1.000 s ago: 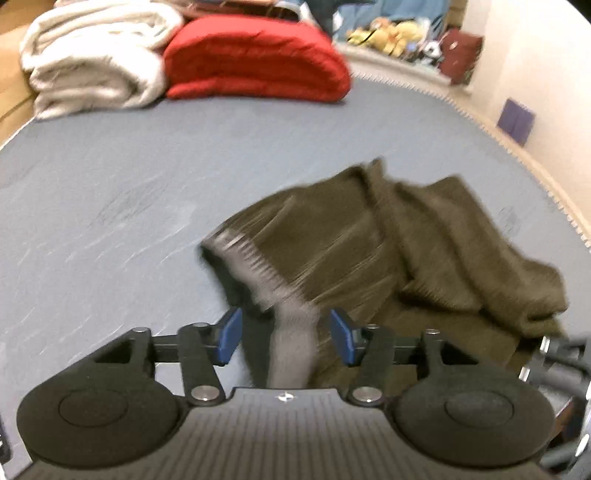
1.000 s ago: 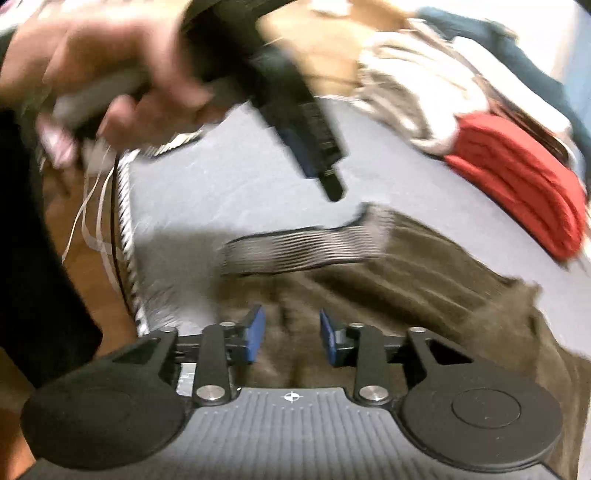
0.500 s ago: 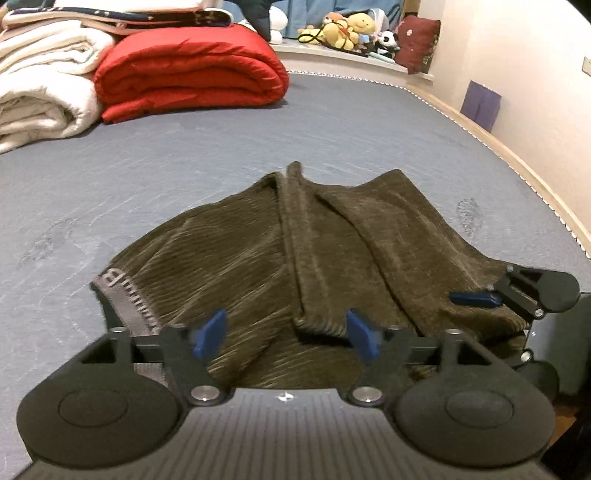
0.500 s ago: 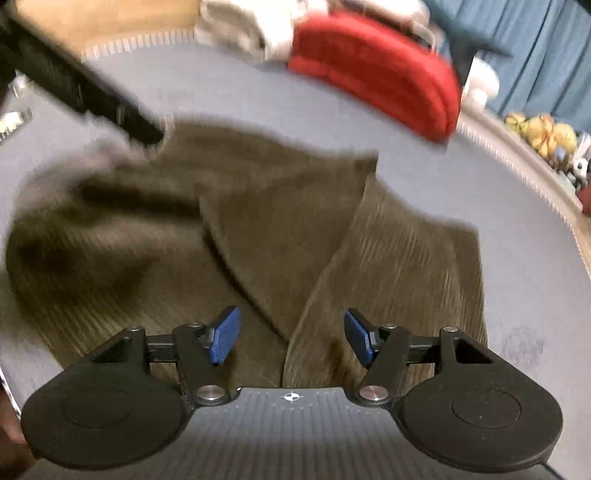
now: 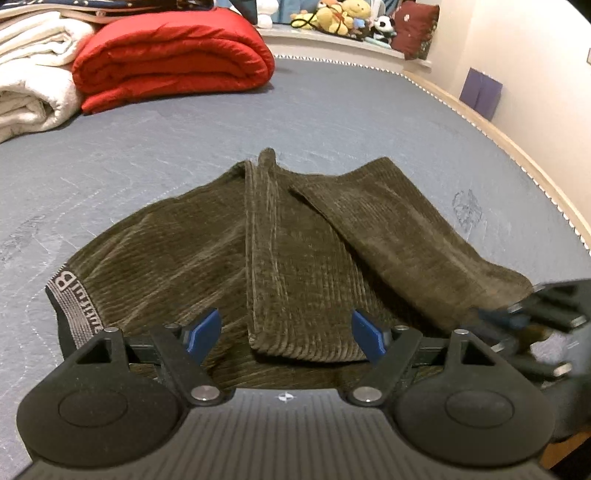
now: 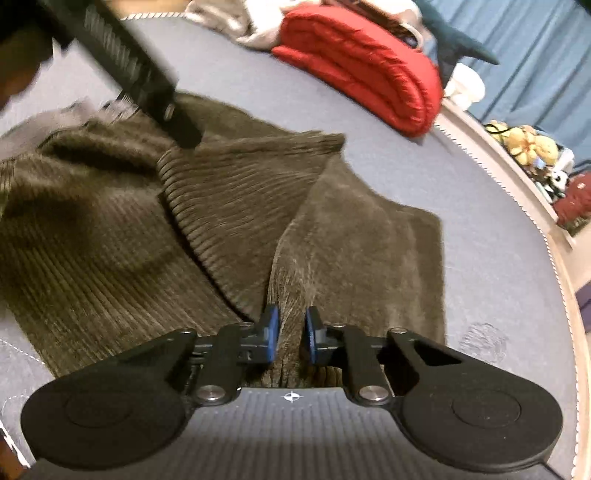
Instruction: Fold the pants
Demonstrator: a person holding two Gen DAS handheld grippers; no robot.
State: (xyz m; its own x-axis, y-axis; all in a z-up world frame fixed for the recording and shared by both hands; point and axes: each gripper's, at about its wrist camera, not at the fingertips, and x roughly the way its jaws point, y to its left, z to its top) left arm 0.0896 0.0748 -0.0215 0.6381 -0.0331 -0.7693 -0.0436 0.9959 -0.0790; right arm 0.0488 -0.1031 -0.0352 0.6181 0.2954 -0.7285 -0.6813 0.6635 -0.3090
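Note:
Dark olive corduroy pants (image 5: pixel 280 240) lie crumpled on the grey-blue mattress (image 5: pixel 332 110), with the grey logo waistband (image 5: pixel 68 295) at the left and the legs folded over the body. My left gripper (image 5: pixel 286 332) hovers open above a leg's hem, its blue pads wide apart and holding nothing. In the right wrist view my right gripper (image 6: pixel 292 334) is closing; its jaws pinch a raised ridge of the pants (image 6: pixel 240 199). The left gripper's body (image 6: pixel 147 85) crosses the upper left of that view. The right gripper (image 5: pixel 517 317) shows blurred at the left wrist view's right edge.
A folded red duvet (image 5: pixel 173 55) and a white blanket (image 5: pixel 26 70) lie at the mattress's far end. Stuffed toys (image 5: pixel 332 18) sit on a ledge behind. A wall with a purple item (image 5: pixel 480 92) runs along the right edge.
My left gripper let go of the waistband, opened wide and shifted over the leg. My right gripper swung across the pants, opened, then closed on a fold of fabric.

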